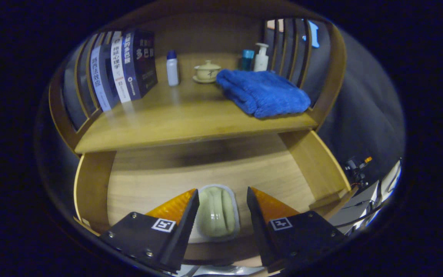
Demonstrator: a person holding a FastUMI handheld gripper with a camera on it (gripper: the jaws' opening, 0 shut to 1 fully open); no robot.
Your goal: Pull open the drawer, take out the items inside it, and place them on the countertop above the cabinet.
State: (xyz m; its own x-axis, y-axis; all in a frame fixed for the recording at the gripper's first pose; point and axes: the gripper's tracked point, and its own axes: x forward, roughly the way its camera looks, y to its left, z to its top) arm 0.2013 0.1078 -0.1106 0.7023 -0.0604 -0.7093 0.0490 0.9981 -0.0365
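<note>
Gripper [221,200] fingers spread, holding nothing. Pale green item [217,216] lies in the open drawer [148,181] between the fingers, clear of both (long axis pointing straight ahead). Countertop [175,119] beyond, above.

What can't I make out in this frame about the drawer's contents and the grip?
- Pale green item in the open drawer: its near end is cut off by the drawer's front edge, and the gripper fingers flank it, so contact cannot be told.
- Drawer's near corners: hidden behind the gripper's fingers.
- Countertop under the blue towel: covered.
- Bottles behind the towel: bases hidden.
</note>
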